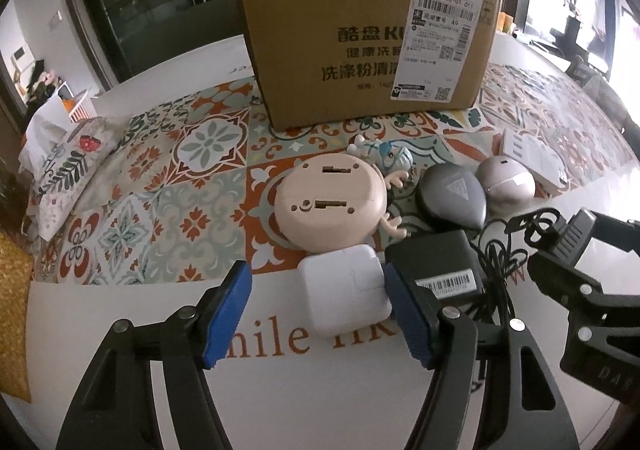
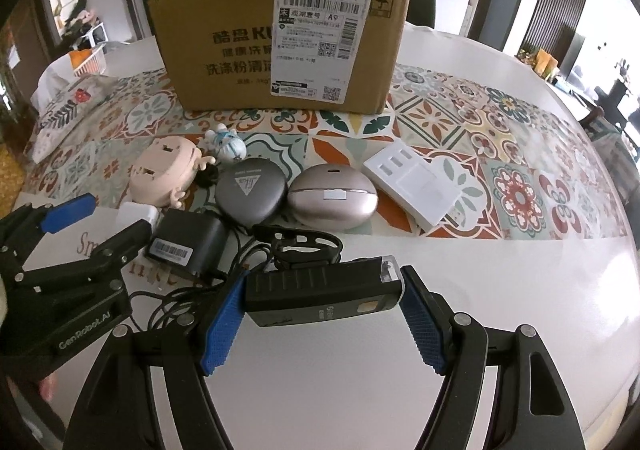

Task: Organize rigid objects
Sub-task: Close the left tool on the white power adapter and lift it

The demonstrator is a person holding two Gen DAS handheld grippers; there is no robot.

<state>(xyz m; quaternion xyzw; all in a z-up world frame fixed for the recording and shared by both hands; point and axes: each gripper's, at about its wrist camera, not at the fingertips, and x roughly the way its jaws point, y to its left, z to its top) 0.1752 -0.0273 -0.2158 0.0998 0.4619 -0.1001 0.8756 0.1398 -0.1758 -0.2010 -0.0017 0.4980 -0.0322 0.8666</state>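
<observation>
Right gripper (image 2: pixel 322 320) pads clamp black flashlight (image 2: pixel 320 296); left gripper (image 1: pixel 318 314) half-open around white charger (image 1: pixel 344 292), left pad clear. Bare tabletop (image 2: pixel 500 282) right. Gripper body reads "GenRobot.AI".

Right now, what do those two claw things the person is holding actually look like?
Both are black two-finger tools. The left gripper and right gripper each have angular, skeleton-like fingers with cut-out slots and silver rivets, tipped with textured blue pads. Seen from the right wrist, the left one's body carries white "GenRobot.AI" lettering. No sleeve or cable is visible.
</observation>
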